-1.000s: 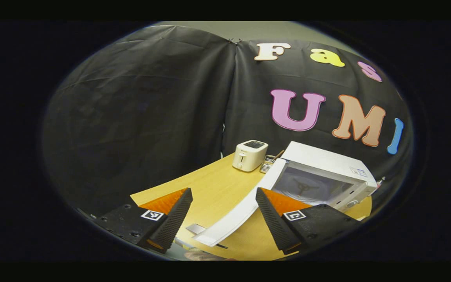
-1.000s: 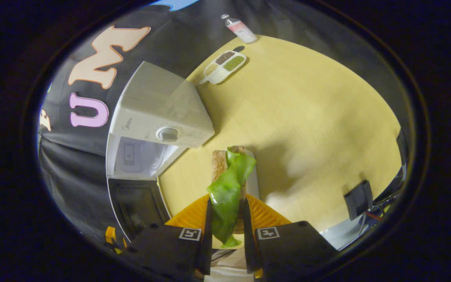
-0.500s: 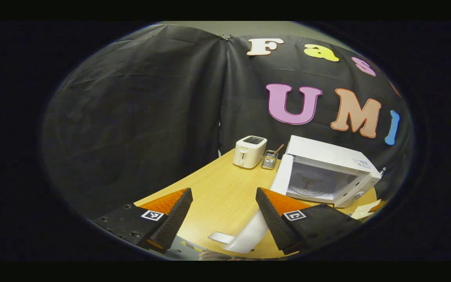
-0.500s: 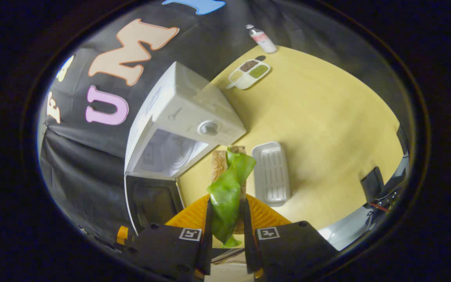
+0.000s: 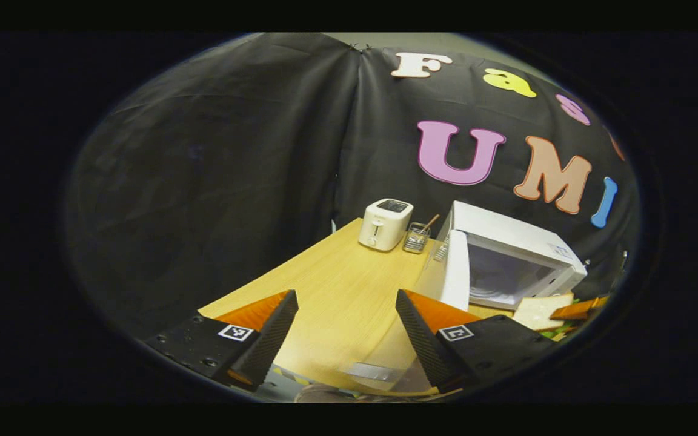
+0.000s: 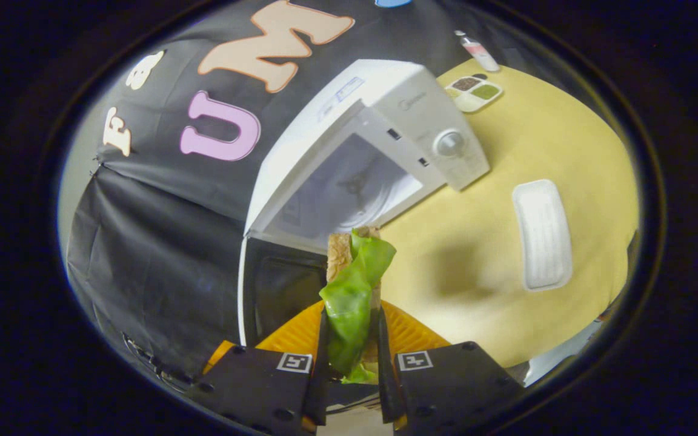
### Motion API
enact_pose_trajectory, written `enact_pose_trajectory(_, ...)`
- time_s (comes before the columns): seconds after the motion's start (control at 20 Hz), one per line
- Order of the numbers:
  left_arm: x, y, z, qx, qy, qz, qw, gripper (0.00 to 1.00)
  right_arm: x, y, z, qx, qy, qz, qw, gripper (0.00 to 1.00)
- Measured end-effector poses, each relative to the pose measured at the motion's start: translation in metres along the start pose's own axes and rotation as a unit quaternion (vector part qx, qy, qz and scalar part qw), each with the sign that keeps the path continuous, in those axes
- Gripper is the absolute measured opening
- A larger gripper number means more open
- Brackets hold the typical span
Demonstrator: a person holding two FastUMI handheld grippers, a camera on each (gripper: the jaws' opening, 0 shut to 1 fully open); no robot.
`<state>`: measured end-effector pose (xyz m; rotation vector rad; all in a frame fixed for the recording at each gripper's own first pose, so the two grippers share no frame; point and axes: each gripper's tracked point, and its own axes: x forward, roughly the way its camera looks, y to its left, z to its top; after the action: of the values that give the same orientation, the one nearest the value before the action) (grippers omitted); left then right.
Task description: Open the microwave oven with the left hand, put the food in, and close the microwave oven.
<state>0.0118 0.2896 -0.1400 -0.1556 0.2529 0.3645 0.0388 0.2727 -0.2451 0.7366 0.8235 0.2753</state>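
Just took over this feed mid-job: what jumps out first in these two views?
The sandwich, bread with a bright green leaf, pinched upright in the right gripper at the bottom of the right gripper view. Just beyond it is the white microwave, its door swung wide open. In the left gripper view the left gripper is open over the wooden table.

White microwave [image 6: 379, 115] — door open — sandwich [image 6: 354, 284] aloft

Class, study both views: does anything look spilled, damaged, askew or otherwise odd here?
Nothing stands out. The microwave door is open as the task needs, the sandwich sits held in the right gripper, and the white tray lies flat on the table.
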Motion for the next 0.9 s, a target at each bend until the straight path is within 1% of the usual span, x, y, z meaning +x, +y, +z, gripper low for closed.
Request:
enact_pose_trajectory(0.15, 0.004, 0.009, 0.000, -0.007, 0.003, -0.003, 1.000, 0.95, 0.020, 0.021, -0.004, 0.008, -0.023, 0.020, 1.000, 0.36)
enact_pose_trajectory(0.3, 0.007, 0.026, 0.000, -0.007, 0.006, 0.003, 1.000, 0.95, 0.045, 0.030, -0.001, 0.018, -0.042, 0.027, 0.999, 0.36)
enact_pose_trajectory(0.4, 0.009, 0.032, -0.001, -0.016, 0.010, 0.001, 1.000, 0.95, 0.063, 0.036, 0.001, 0.020, -0.056, 0.027, 0.998, 0.36)
enact_pose_trajectory(0.6, 0.018, 0.044, -0.001, -0.013, 0.014, 0.000, 1.000, 0.95, 0.097, 0.038, 0.017, 0.010, -0.084, 0.014, 0.996, 0.36)
enact_pose_trajectory(0.65, 0.020, 0.046, -0.002, -0.013, 0.016, -0.004, 1.000, 0.95, 0.103, 0.037, 0.027, 0.000, -0.099, 0.007, 0.995, 0.36)
enact_pose_trajectory(0.7, 0.024, 0.045, -0.003, -0.013, 0.019, -0.009, 1.000, 0.92, 0.111, 0.034, 0.035, -0.017, -0.116, -0.002, 0.993, 0.36)
enact_pose_trajectory(0.75, 0.027, 0.044, -0.003, -0.014, 0.023, -0.014, 1.000, 0.92, 0.118, 0.032, 0.042, -0.031, -0.127, -0.012, 0.991, 0.36)
enact_pose_trajectory(0.8, 0.029, 0.045, -0.002, -0.013, 0.025, -0.017, 0.999, 0.96, 0.125, 0.031, 0.046, -0.040, -0.134, -0.017, 0.990, 0.36)
enact_pose_trajectory(0.9, 0.033, 0.048, -0.003, -0.010, 0.025, -0.021, 0.999, 0.95, 0.140, 0.033, 0.056, -0.048, -0.146, -0.021, 0.988, 0.36)
